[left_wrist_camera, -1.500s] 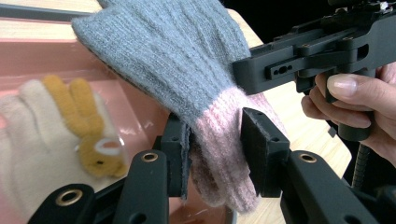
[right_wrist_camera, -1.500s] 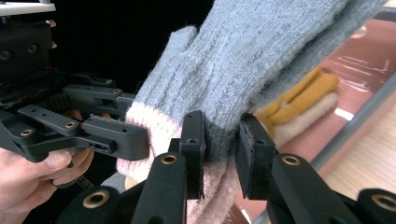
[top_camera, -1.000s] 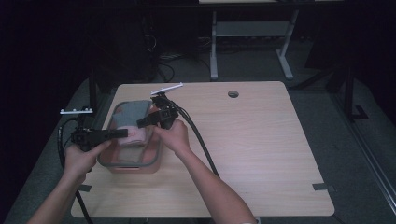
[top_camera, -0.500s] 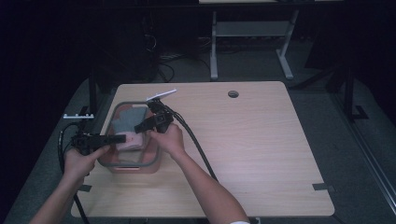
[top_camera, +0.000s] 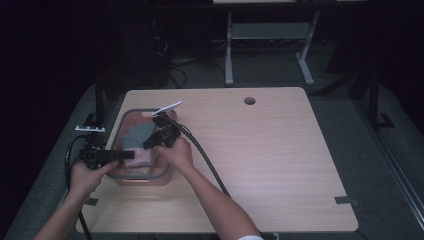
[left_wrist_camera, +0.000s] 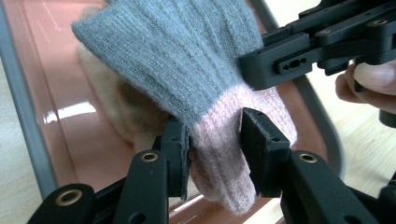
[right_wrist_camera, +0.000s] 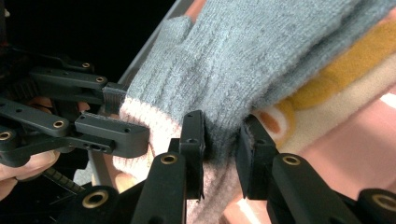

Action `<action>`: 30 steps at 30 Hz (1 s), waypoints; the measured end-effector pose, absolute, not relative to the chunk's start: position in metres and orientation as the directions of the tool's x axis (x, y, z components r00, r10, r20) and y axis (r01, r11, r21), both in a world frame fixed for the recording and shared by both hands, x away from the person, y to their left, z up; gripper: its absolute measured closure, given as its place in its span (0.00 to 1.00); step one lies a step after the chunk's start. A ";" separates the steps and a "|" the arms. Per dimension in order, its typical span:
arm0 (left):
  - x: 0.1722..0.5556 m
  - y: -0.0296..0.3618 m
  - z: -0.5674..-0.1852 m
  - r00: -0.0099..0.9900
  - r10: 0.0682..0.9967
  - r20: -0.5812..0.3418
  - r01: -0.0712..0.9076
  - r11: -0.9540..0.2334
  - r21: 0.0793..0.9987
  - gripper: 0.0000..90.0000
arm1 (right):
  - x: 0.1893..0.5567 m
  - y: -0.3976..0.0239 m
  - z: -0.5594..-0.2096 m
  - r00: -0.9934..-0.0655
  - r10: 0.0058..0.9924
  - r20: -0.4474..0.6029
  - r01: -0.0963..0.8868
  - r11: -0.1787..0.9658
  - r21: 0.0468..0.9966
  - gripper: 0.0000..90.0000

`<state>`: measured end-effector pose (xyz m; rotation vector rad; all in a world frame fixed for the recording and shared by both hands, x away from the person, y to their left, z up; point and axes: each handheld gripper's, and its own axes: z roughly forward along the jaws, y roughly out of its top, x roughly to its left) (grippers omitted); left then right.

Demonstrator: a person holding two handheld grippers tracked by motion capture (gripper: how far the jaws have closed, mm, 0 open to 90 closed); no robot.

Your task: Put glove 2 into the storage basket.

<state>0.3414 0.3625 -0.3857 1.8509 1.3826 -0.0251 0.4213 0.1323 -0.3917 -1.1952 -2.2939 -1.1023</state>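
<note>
Where the person's forearms come in at the near edge of the pale wood-grain table (top_camera: 280, 165), each hand carries a black, angular gripper over a shallow rectangular tray (top_camera: 121, 176) with rounded corners, a grey rim and a glossy salmon-pink floor. Nearest the person, the left gripper (top_camera: 127, 155) lies roughly level and points across the tray; seen along its own jaws (left_wrist_camera: 215, 147), the ridged pads are clamped on the pale pink ribbed cuff of a knitted glove (left_wrist_camera: 187, 70), pinching the soft wool between them. That glove (grey in the body, pink at the cuff, with a fuzzy, fine-ribbed knit) hangs just above the tray, stretched between the two tools. A little farther in, the right gripper (top_camera: 150, 141) slants down from the other side, and in its own view (right_wrist_camera: 222, 140) the pads are closed on the grey knit just beside the cuff. Beneath the glove rests a cream, plush-looking fabric item (right_wrist_camera: 327, 88) with a mustard-yellow band, lying in the tray. Farther off, a round cable hole (top_camera: 249, 100) pierces the tabletop near its far edge.
</note>
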 end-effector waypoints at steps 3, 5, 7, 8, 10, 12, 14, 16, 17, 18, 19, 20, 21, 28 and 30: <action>0.343 0.362 -0.388 0.405 0.804 -0.435 0.816 -0.102 0.570 0.70 | 0.422 0.135 -0.394 -0.606 0.555 0.569 0.793 0.373 0.481 0.82; 0.343 0.361 -0.389 0.406 0.810 -0.423 0.817 -0.115 0.564 0.70 | 0.421 0.137 -0.395 -0.609 0.562 0.560 0.791 0.380 0.480 0.81; 0.344 0.360 -0.391 0.407 0.817 -0.408 0.819 -0.130 0.558 0.69 | 0.421 0.139 -0.395 -0.617 0.568 0.544 0.785 0.392 0.480 0.81; 0.344 0.360 -0.391 0.404 0.820 -0.405 0.821 -0.130 0.556 0.69 | 0.421 0.140 -0.395 -0.621 0.570 0.538 0.781 0.399 0.480 0.81; 0.344 0.360 -0.393 0.402 0.827 -0.392 0.824 -0.140 0.549 0.68 | 0.421 0.141 -0.396 -0.626 0.573 0.529 0.777 0.403 0.483 0.79; 0.344 0.360 -0.395 0.396 0.832 -0.389 0.828 -0.140 0.543 0.67 | 0.421 0.142 -0.395 -0.629 0.579 0.519 0.774 0.408 0.484 0.77; 0.344 0.361 -0.395 0.395 0.833 -0.387 0.826 -0.137 0.547 0.66 | 0.421 0.142 -0.395 -0.632 0.581 0.513 0.772 0.410 0.486 0.75; 0.344 0.361 -0.395 0.392 0.836 -0.384 0.826 -0.135 0.547 0.65 | 0.422 0.141 -0.394 -0.633 0.579 0.513 0.770 0.411 0.487 0.73; 0.344 0.362 -0.394 0.389 0.837 -0.384 0.827 -0.134 0.546 0.64 | 0.422 0.140 -0.394 -0.633 0.582 0.511 0.771 0.410 0.487 0.71; 0.344 0.362 -0.394 0.386 0.837 -0.387 0.826 -0.128 0.548 0.62 | 0.422 0.139 -0.394 -0.633 0.587 0.504 0.770 0.409 0.490 0.70; 0.344 0.362 -0.394 0.386 0.837 -0.389 0.826 -0.125 0.550 0.61 | 0.422 0.139 -0.393 -0.634 0.587 0.504 0.769 0.409 0.491 0.70; 0.344 0.362 -0.393 0.386 0.839 -0.385 0.826 -0.128 0.548 0.60 | 0.422 0.138 -0.392 -0.631 0.589 0.504 0.771 0.406 0.490 0.70; 0.344 0.362 -0.393 0.385 0.841 -0.380 0.826 -0.130 0.549 0.59 | 0.423 0.137 -0.392 -0.630 0.589 0.507 0.772 0.404 0.490 0.69; 0.346 0.359 -0.386 0.382 0.845 -0.374 0.815 -0.117 0.568 0.55 | 0.425 0.127 -0.383 -0.630 0.598 0.496 0.769 0.387 0.510 0.66; 0.346 0.359 -0.383 0.385 0.845 -0.372 0.809 -0.115 0.576 0.55 | 0.425 0.124 -0.381 -0.631 0.595 0.498 0.767 0.382 0.516 0.66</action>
